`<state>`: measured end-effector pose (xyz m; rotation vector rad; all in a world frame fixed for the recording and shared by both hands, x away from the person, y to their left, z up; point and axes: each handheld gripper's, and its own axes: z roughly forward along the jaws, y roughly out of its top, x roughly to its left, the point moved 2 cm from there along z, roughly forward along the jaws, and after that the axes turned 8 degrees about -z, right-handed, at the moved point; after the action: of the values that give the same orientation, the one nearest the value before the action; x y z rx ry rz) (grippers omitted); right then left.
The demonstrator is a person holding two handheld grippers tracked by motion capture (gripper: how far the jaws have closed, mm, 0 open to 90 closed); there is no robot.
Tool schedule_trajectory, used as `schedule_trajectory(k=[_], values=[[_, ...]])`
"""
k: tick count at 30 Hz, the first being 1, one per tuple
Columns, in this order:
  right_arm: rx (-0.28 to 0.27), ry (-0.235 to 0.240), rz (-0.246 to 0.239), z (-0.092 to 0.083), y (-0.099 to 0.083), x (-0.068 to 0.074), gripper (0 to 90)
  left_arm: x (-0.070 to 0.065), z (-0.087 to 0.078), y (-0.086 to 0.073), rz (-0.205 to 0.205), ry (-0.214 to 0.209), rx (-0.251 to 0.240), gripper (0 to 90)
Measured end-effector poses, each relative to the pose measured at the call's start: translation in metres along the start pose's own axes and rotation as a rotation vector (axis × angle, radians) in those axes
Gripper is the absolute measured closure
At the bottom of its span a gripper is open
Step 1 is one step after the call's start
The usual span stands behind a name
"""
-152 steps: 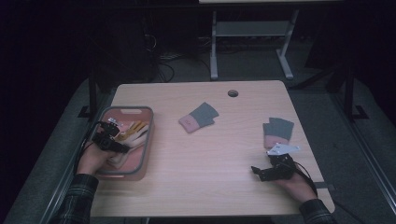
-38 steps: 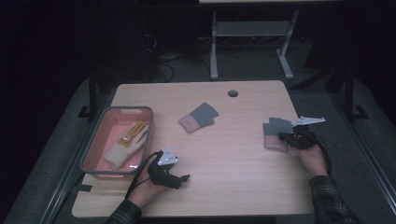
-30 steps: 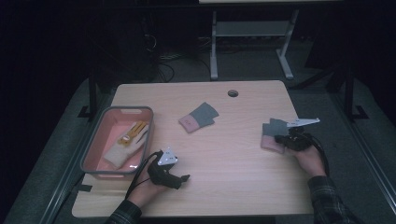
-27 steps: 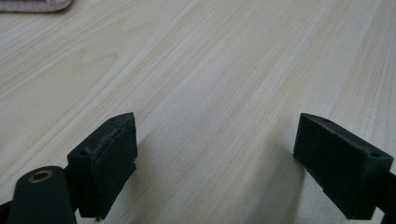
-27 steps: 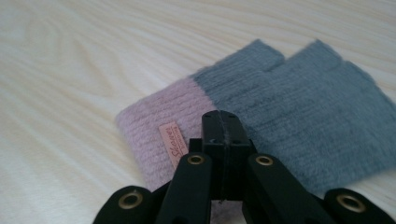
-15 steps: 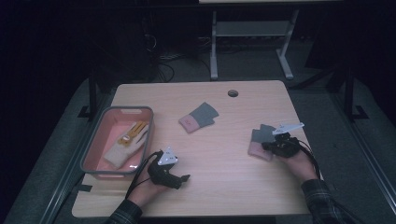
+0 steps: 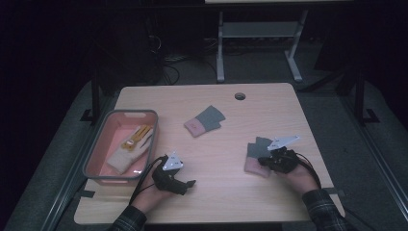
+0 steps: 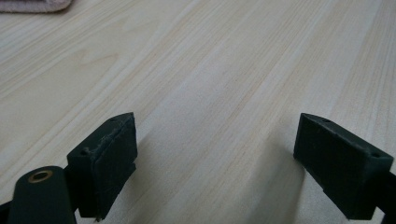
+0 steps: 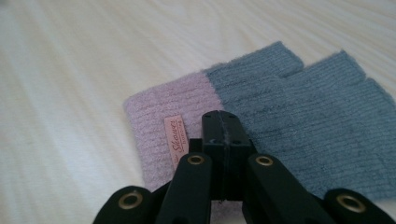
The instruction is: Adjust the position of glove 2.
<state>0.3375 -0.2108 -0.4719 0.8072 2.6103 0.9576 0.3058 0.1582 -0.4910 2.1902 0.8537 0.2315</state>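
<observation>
The mitten (image 9: 261,116), pink cuff and grey body, lies flat on the surface (image 7: 226,192) toward its right edge; the right gripper (image 9: 221,126) has its jaws pressed together on the fabric at the cuff, beside the sewn label (image 9: 176,140), so the mitten appears pinched for dragging rather than lifting; in the high view the same gripper (image 7: 263,161) sits at the mitten's (image 7: 255,150) near edge. A low pinch keeps the flat knit from folding. A second mitten (image 7: 204,121) lies apart, nearer mid-surface. The tray (image 7: 94,159) at the left edge holds a cream glove (image 7: 127,151), which suggests sorting into it. The left gripper (image 7: 185,185) rests on bare wood just beside the tray, jaws spread with nothing between them, likely parked ready to receive.
</observation>
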Motion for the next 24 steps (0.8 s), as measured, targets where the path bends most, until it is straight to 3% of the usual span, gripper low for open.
schedule_trajectory(k=[18,22,24], values=[[0.002,0.120,-0.088,0.003,0.010,0.064,90.0,0.000,0.000,0.000,-0.002,0.002,0.000,12.5],[-0.023,0.112,-0.090,0.002,0.010,0.063,89.1,0.000,0.000,0.000,-0.001,0.002,0.000,12.5],[-0.044,0.094,-0.078,-0.003,0.008,0.057,82.8,0.000,0.000,0.000,-0.001,0.002,0.000,12.5]])
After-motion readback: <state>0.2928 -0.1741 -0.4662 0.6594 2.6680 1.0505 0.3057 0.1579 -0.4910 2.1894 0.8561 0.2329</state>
